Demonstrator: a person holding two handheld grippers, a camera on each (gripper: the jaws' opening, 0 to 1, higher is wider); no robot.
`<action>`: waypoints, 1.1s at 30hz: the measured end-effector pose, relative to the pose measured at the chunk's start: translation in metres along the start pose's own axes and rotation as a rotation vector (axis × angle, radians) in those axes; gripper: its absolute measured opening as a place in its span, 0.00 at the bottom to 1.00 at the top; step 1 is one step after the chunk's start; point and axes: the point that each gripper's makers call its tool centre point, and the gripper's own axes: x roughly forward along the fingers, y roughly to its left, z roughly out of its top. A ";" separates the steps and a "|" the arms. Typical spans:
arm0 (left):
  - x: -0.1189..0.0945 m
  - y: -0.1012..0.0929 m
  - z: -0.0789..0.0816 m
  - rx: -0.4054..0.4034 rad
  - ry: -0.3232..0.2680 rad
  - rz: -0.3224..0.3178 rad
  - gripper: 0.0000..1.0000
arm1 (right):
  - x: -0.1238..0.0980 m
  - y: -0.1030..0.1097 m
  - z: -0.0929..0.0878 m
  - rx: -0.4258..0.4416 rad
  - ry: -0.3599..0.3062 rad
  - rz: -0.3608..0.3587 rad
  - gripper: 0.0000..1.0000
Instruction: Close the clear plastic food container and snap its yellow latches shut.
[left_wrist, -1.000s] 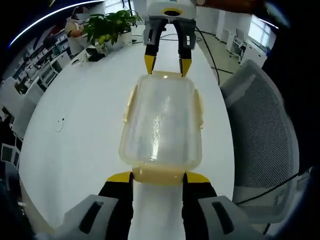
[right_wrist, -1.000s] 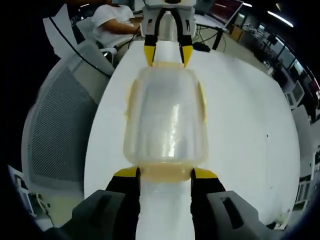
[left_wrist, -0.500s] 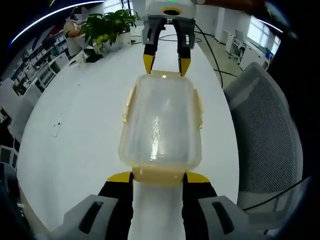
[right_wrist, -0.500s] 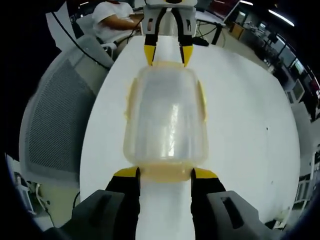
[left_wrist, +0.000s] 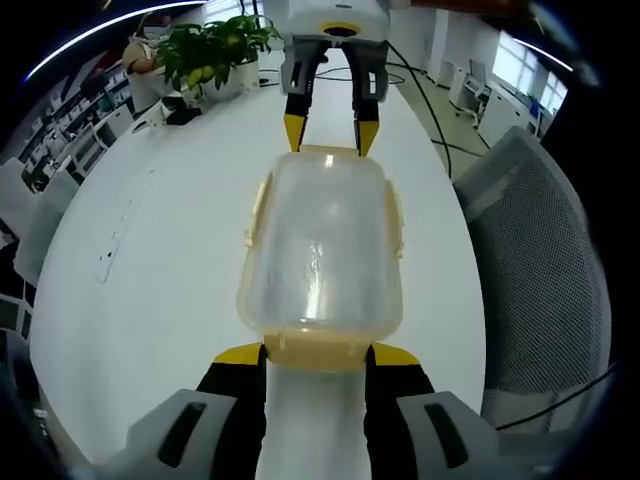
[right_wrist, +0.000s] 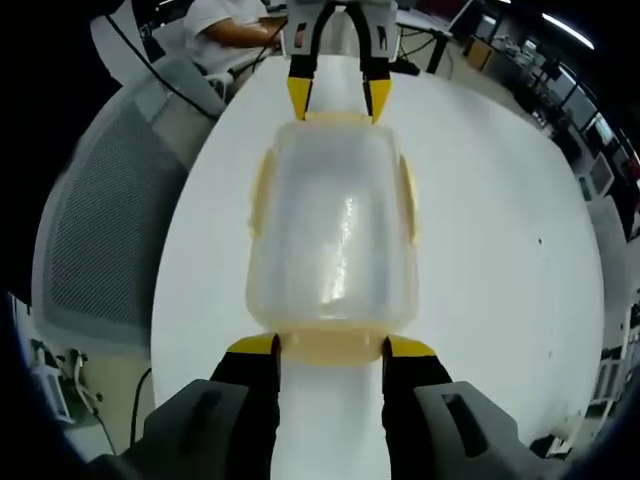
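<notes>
A clear rectangular plastic food container (left_wrist: 322, 245) with its lid on lies on the long white table (left_wrist: 160, 230), held between the two grippers at its short ends. In the left gripper view, the left gripper (left_wrist: 317, 354) rises from the bottom with its black, yellow-tipped jaws spread about as wide as the container's near end; the yellow tips sit at either corner of the pale yellow end latch (left_wrist: 316, 349), touching or just beside it, and it cannot be told whether they press on it. At the far end of the container the right gripper (left_wrist: 324, 134) reaches in from above, jaws likewise parted, its yellow tips at the two corners of the far latch. The right gripper view gives the mirror of this: the right gripper (right_wrist: 331, 347) stands wide apart at the near yellow latch (right_wrist: 331, 344) of the container (right_wrist: 333, 235), and the left gripper (right_wrist: 339, 98) meets the far end with parted jaws. Yellow side latches (right_wrist: 408, 200) lie flat along the container's long sides. Beside the table, off the container's long side, stands a grey mesh office chair (left_wrist: 535, 250); beyond the container's far end in the left gripper view is a green potted plant (left_wrist: 215, 50). A seated person in a white shirt (right_wrist: 228, 20) is beyond the table's far end in the right gripper view.
</notes>
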 end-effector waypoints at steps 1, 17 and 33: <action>0.001 0.000 0.000 0.002 0.003 0.000 0.32 | 0.001 0.000 -0.001 -0.001 0.001 -0.002 0.36; 0.011 0.002 -0.004 0.020 0.027 -0.013 0.32 | 0.006 -0.001 -0.006 -0.010 0.018 0.000 0.37; 0.010 0.002 -0.001 0.057 -0.011 0.000 0.34 | 0.005 -0.002 -0.006 -0.033 0.014 -0.033 0.38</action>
